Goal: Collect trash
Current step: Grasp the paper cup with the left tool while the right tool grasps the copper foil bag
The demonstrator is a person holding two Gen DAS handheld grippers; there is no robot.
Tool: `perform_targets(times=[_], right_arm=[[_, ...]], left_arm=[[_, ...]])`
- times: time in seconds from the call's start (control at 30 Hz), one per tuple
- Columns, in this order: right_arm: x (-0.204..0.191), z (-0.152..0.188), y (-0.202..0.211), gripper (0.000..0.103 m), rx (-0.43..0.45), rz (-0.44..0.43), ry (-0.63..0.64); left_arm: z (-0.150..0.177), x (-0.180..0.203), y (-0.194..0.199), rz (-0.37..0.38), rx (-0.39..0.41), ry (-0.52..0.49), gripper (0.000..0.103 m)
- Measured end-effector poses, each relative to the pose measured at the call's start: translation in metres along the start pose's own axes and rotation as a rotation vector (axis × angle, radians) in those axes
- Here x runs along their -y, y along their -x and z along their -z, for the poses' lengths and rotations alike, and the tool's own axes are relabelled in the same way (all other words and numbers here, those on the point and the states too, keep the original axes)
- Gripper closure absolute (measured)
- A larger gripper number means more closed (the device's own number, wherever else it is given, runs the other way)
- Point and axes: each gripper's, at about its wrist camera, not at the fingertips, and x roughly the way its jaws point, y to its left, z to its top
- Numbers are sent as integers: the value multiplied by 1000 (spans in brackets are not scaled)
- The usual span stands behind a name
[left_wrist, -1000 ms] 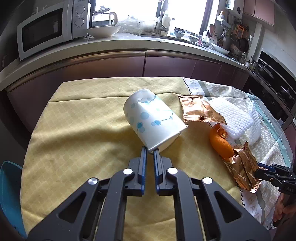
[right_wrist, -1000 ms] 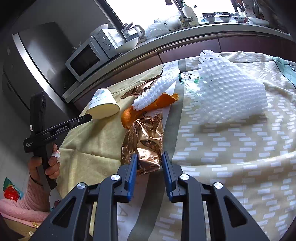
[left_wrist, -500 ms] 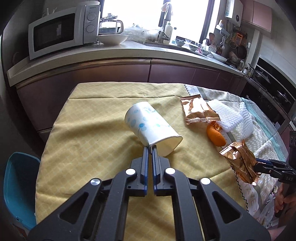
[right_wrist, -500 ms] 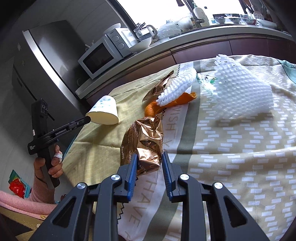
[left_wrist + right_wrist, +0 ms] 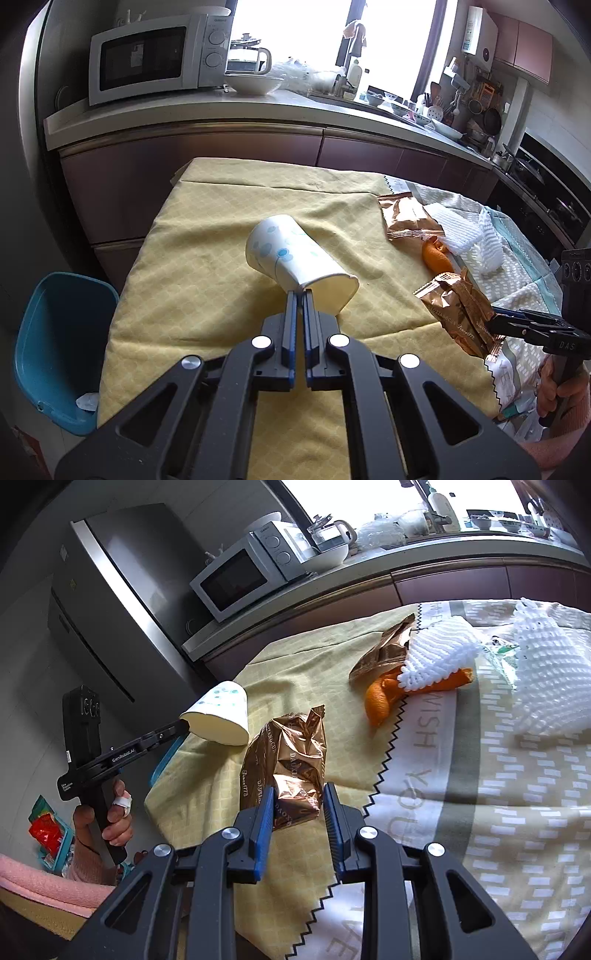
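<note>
White dotted paper cup [image 5: 295, 254] hangs tilted at frame centre; crumpled bronze wrapper [image 5: 286, 764] sits lower centre, both pinched.

Cup [image 5: 295, 254] left of two wrappers [image 5: 408, 219], peel [image 5: 436, 256] between them. Foam net [image 5: 461, 232] on peel. Chair [image 5: 55, 347] left of table [image 5: 207, 236].

White cup [image 5: 295, 254] blue-dotted; wrapper [image 5: 288, 760] copper; peel [image 5: 380, 698] orange; cloth [image 5: 207, 266] yellow lattice.
</note>
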Motion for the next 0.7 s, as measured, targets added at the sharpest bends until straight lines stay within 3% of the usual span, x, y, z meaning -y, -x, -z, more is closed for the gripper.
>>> perform_targets(times=[0.17,0.33,0.7], right_arm=[[-8,-4,-11,78,-10,-19,13],[-12,-6,-20,78,-21,-27,15],[-24,-8,-31,78,-31,-55,34]], left_arm=[[7,-7,-1,-17,-12,3,99],[9,-12,-10,-32,-17,17,90],[11,-17,-12,-7,-6,41,98]])
